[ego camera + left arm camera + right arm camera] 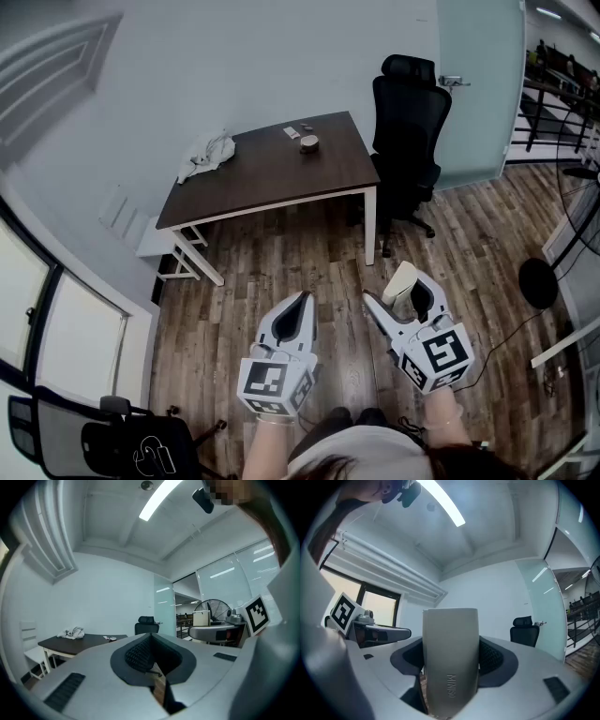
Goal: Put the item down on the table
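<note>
Well short of the table (272, 173), the right gripper (401, 292) is clamping the item (400, 278) in wide-set jaws, holding it level for set-down; the left gripper (298, 305) is hanging closed, empty.

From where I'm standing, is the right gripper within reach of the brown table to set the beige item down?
Probably not yet. The right gripper holds the beige item well short of the brown table, with wood floor between them; nothing appears to block stepping closer.
</note>
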`<state>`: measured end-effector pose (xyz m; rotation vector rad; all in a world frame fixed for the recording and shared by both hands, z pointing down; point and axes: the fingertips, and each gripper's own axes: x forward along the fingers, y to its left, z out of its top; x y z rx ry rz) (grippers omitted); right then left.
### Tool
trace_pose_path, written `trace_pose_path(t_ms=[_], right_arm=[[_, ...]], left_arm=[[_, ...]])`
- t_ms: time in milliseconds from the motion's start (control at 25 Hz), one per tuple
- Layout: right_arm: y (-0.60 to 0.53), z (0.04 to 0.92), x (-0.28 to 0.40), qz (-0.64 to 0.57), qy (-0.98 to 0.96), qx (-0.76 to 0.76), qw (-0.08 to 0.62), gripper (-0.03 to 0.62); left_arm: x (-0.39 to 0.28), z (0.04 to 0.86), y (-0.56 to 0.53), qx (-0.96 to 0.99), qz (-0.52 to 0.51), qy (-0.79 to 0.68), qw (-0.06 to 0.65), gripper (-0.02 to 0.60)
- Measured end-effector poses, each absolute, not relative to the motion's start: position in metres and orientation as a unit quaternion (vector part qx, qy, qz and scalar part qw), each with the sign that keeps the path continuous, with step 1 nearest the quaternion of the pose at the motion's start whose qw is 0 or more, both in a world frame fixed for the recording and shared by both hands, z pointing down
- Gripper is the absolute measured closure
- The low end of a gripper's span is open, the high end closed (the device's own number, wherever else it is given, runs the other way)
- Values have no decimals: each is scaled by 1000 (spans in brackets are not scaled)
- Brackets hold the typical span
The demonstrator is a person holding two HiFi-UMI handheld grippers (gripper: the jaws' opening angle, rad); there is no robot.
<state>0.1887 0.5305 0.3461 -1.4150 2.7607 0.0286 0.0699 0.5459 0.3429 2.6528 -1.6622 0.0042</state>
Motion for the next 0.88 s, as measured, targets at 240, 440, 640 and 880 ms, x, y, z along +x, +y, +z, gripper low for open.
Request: trace_pose_path(t_ms=[240,440,640,880], right_arm=[[527,347,212,-4,898,-437,40,276],[523,353,229,2,898,-439,29,276],[508,356,236,-7,900,-435,34,276],[481,359,240,-12,899,-435,39,276]], left_arm=[[93,346,539,845,-4,-535,13,563],[112,351,539,848,-4,-529,23,563],[120,355,524,849,-4,-528,31,563],[125,353,495,852,-10,-523,29,563]])
